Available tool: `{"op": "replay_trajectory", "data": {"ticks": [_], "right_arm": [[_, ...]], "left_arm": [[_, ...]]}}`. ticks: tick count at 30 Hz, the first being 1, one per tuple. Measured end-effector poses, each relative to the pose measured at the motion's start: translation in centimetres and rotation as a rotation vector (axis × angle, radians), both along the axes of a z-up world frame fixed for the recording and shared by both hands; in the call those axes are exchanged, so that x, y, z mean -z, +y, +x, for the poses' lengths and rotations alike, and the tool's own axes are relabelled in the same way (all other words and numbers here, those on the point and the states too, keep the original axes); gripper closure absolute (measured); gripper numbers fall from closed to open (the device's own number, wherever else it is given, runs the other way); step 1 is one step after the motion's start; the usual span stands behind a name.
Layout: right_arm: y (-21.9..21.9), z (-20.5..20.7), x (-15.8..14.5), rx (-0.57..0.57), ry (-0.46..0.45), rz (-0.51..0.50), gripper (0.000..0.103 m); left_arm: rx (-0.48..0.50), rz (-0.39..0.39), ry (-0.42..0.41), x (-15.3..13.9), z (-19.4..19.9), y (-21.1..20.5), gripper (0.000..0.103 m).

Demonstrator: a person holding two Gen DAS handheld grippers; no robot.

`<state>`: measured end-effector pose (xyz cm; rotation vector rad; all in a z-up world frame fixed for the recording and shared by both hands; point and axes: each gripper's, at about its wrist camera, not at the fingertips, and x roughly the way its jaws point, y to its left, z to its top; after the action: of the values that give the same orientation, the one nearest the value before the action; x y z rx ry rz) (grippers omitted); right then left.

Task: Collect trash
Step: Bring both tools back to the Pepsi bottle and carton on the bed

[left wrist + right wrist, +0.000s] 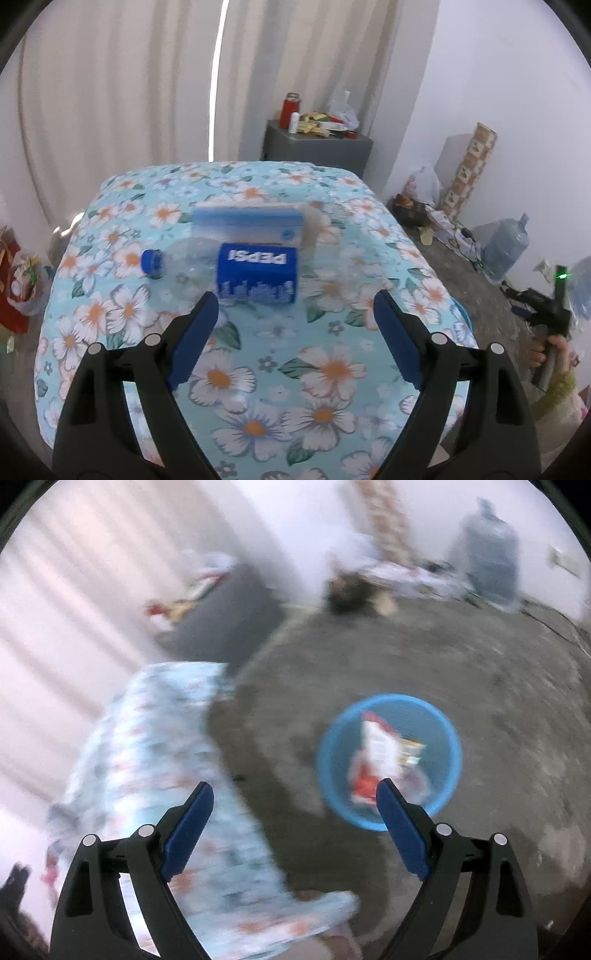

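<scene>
We are between pickups. Our left claw [295, 314] hangs spread wide and empty above the counter [332, 369] with its pale blue cloth of white and orange flowers, aimed at the clear, crushed plastic bottle [221, 273] with a blue cap and a blue Pepsi label. The bottle lies on its side just ahead of the blue pads, cap to the left of the view, touching or just in front of a flat blue-and-white carton [247, 225]; we cannot tell which.

Our right claw [295, 805] is also spread with nothing between its pads. Its view is blurred, but it shows the round blue plastic basin [443, 731] on the grey floor beside the counter, with a red-and-white wrapper [376, 746] already inside.

We judge the next move is the left claw's: come forward and down so the pads straddle the labelled middle of the bottle, then close. The thin, dented wall will likely give, so the grip should be firm and centred. The basin is well to the right, so a carry across follows.
</scene>
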<state>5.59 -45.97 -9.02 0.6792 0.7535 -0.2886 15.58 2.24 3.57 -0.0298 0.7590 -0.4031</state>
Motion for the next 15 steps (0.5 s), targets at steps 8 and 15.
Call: {"op": "replay_trajectory", "data": {"ticks": [8,15], "right_arm": [[12.7,5.7,-7.9,-0.418,-0.180,-0.111,0.016],[28.8,12.4,-10.4,-0.928,-0.215,-0.365,0.016]], "left_arm": [[-0.087,-0.025,0.028,1.5,0.5,3.6,0.022],[-0.212,-0.064,0.072,2.9,0.5,7.9,0.022]]}}
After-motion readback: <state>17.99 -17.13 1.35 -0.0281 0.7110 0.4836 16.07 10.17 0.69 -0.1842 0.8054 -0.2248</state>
